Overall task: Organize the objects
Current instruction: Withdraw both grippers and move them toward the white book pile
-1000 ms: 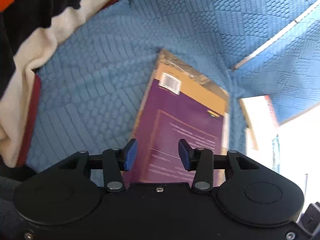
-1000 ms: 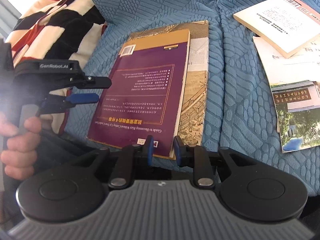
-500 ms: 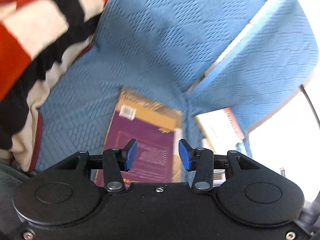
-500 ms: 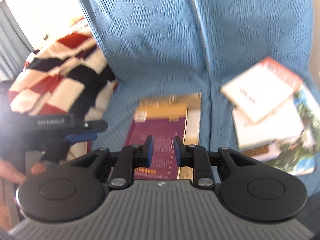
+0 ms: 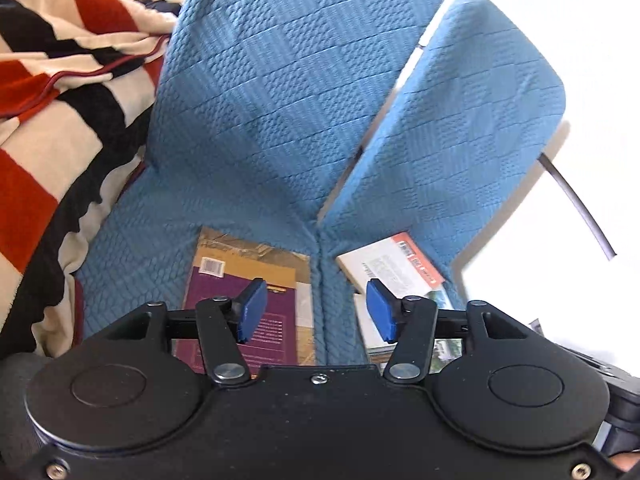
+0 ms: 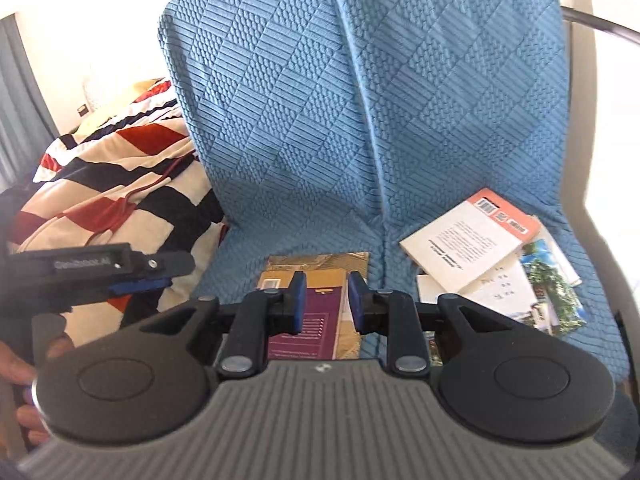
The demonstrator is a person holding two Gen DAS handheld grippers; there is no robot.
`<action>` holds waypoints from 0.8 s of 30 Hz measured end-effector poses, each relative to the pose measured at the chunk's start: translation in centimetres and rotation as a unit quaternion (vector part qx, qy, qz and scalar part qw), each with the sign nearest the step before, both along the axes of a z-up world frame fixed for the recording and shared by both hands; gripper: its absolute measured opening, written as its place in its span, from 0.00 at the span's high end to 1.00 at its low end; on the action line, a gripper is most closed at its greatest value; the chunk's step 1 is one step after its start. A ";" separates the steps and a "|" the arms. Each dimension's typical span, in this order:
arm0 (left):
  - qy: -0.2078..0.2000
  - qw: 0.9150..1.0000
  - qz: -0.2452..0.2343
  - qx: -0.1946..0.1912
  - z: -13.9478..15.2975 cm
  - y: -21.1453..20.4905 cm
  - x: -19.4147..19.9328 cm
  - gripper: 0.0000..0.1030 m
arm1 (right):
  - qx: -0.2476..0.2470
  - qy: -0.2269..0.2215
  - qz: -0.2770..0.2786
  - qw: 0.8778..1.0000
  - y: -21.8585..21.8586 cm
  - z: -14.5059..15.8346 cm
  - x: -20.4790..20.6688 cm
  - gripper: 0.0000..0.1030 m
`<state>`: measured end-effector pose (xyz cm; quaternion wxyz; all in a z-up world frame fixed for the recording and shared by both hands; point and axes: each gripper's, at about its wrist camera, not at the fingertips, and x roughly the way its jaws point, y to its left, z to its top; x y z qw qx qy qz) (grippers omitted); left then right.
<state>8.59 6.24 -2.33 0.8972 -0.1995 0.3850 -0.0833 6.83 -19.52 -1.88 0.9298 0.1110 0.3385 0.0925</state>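
Note:
A purple and tan book (image 5: 240, 280) (image 6: 316, 332) lies on a larger tan book (image 5: 256, 246) (image 6: 332, 262) on the left blue seat cushion. On the right cushion a white book with an orange edge (image 5: 394, 262) (image 6: 468, 244) lies on a loose pile of booklets (image 6: 536, 292). My left gripper (image 5: 316, 310) is open and empty, held back above the seat front. My right gripper (image 6: 325, 306) is open a little and empty, also held back. The left gripper also shows at the left of the right wrist view (image 6: 132, 278).
A blue quilted sofa cover (image 5: 288, 100) (image 6: 360, 100) drapes over the backrest and the seat. A red, black and cream striped blanket (image 5: 52, 100) (image 6: 112, 200) lies at the left. A dark cable (image 5: 576, 208) hangs at the right.
Both grippers have pulled back and tilted up from the books, so the backrest fills both views. The left jaws have opened wider. The books have not moved.

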 end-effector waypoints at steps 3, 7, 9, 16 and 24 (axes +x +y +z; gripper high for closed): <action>-0.013 1.000 -0.004 0.008 0.8 -0.5 -0.9 0.41 | 0.001 0.004 -0.006 1.000 -0.4 0.3 -0.7 0.74; -0.020 1.000 -0.009 0.012 1.3 -1.1 -1.7 0.32 | -0.005 0.008 -0.017 1.000 -0.5 0.1 -1.5 0.74; -0.019 1.000 -0.007 0.014 1.4 -1.2 -2.0 0.24 | -0.001 0.012 -0.026 1.000 -0.9 0.0 -2.0 0.74; -0.019 1.000 -0.008 0.008 1.3 -1.5 -3.0 0.12 | -0.006 0.025 -0.040 0.999 -1.5 -0.7 -3.3 0.74; -0.024 0.999 -0.021 0.016 1.2 -2.9 -3.8 0.01 | -0.006 0.024 -0.041 0.999 -2.1 -1.0 -4.2 0.61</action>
